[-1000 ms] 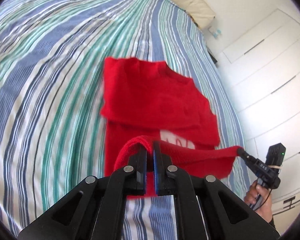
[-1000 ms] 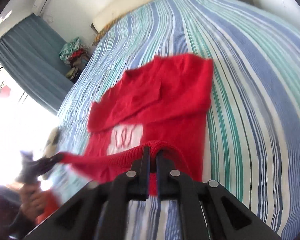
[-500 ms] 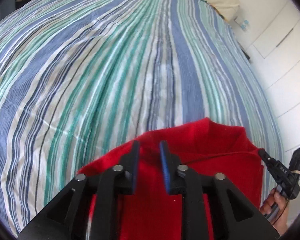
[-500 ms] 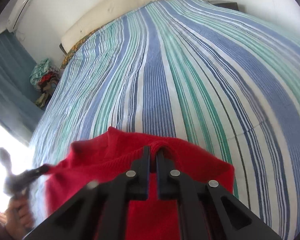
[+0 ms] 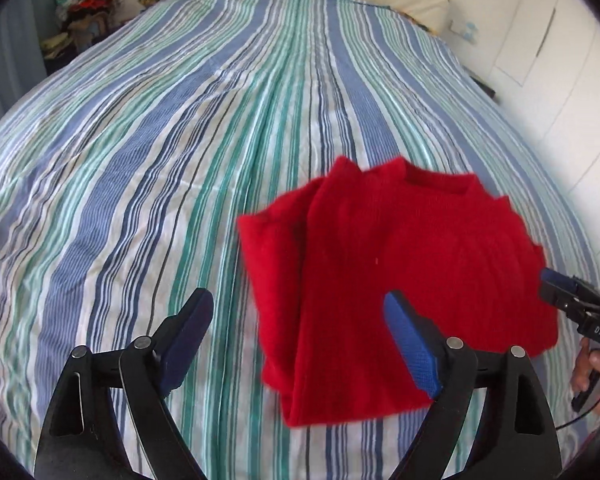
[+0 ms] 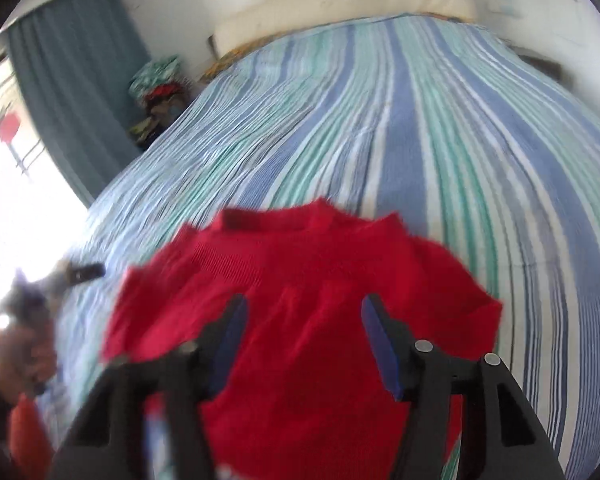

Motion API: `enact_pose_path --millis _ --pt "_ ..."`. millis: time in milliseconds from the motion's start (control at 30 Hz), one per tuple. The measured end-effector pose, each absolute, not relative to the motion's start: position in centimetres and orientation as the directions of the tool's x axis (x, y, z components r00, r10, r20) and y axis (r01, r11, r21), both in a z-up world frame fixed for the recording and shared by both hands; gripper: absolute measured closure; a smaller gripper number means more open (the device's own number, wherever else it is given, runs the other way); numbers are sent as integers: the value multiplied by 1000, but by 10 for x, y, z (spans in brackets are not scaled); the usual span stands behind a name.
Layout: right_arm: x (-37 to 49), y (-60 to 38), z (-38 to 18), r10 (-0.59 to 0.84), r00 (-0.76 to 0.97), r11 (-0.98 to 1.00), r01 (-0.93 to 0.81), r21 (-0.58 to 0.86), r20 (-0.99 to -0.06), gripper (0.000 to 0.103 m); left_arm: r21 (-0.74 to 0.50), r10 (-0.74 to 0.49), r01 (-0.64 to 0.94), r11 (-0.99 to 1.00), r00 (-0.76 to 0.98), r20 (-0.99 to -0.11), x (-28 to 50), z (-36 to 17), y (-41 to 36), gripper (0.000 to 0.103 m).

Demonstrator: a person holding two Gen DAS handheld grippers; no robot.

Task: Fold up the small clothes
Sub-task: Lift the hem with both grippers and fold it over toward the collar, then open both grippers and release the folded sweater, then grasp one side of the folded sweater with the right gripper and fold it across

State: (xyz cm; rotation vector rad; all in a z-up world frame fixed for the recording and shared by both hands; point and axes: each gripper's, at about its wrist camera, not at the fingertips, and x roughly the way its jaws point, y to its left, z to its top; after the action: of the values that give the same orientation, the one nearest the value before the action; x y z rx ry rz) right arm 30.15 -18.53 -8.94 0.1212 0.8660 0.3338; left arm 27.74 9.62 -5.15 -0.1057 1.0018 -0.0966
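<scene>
Red sweater [image 5: 400, 276] lies released; both hand-held grippers, left [image 5: 300, 340] and right [image 6: 302, 340], just opened, empty.

Bright daylight, blown-out window [image 6: 4, 200], motion blur, fisheye-bent edges

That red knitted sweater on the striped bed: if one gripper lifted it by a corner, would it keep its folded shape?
Probably not. The red knitted sweater looks soft and floppy; its layers lie loose and would likely unfold. It seems light, and the ribbed knit should grip rather than slip.
</scene>
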Motion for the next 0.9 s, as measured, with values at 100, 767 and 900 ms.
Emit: enact_pose_path --millis 100,767,900 --pt "261 -168 -128 295 494 942 -295 162 -818 44 -45 -74 68 997 515 -854 241 -52 84 15" --pt "171 -169 -110 204 578 976 -181 119 -790 42 76 19 68 995 607 -795 180 -24 64 10" --pt "176 -179 -112 228 584 973 -162 163 -779 31 68 32 42 997 581 -813 169 -61 71 7"
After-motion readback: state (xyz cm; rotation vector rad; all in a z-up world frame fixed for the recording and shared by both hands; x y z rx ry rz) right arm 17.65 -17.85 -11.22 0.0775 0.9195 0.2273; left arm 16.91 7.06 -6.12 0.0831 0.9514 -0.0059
